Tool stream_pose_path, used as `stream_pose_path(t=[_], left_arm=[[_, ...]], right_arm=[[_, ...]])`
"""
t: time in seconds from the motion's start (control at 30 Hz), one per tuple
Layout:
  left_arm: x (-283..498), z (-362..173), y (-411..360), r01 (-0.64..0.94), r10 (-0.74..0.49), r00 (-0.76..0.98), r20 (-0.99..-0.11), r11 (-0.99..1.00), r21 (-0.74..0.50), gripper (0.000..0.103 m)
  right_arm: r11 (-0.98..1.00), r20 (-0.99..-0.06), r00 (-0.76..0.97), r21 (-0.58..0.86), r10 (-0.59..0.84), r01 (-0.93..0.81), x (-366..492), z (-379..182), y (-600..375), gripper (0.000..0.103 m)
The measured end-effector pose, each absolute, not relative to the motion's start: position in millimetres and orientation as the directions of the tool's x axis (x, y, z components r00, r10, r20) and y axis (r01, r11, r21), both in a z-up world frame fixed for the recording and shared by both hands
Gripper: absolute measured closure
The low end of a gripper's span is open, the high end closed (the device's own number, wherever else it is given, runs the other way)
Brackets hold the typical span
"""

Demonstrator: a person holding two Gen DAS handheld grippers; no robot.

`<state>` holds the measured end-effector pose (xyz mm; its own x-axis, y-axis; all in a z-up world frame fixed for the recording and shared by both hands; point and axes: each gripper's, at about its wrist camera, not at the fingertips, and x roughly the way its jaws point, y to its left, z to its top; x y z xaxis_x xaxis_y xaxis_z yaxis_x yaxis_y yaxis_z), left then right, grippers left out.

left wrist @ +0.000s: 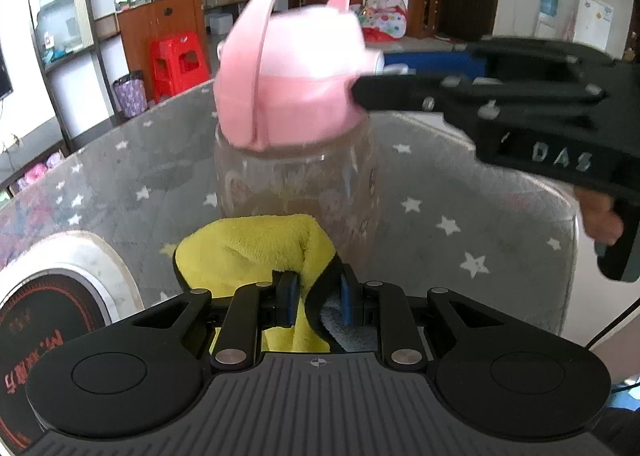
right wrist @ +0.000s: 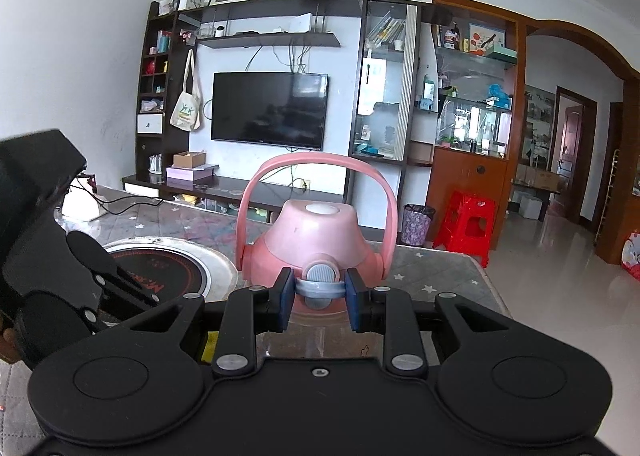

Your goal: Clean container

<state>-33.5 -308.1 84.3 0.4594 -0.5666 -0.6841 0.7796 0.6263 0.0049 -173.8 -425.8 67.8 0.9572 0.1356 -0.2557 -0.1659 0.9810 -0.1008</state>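
A clear plastic bottle (left wrist: 296, 183) with a pink lid (left wrist: 292, 87) and pink carry handle stands on the star-patterned table. My left gripper (left wrist: 318, 302) is shut on a yellow cloth (left wrist: 248, 252), which is pressed against the bottle's lower side. My right gripper (right wrist: 320, 298) is shut on the grey latch (right wrist: 320, 280) of the pink lid (right wrist: 316, 236) and holds the bottle by it. The right gripper also shows in the left wrist view (left wrist: 480, 95), reaching in from the right to the lid.
A round induction cooker (right wrist: 160, 272) sits in the table (left wrist: 460, 195) to the left of the bottle. A red stool (right wrist: 468, 223) and a patterned bin (right wrist: 416, 223) stand on the floor beyond the table's far edge.
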Motion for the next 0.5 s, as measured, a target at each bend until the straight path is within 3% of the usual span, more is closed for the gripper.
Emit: stream_pose_path(t=[0.5], left_arm=[[-36.4,116.1,-307.0,0.767,-0.591,0.514,-0.622,0.641,0.025,0.082]], right_arm=[[0.983,-0.251,0.958,-0.09,0.135,-0.162,-175.2,67.0,-423.5,0.074]])
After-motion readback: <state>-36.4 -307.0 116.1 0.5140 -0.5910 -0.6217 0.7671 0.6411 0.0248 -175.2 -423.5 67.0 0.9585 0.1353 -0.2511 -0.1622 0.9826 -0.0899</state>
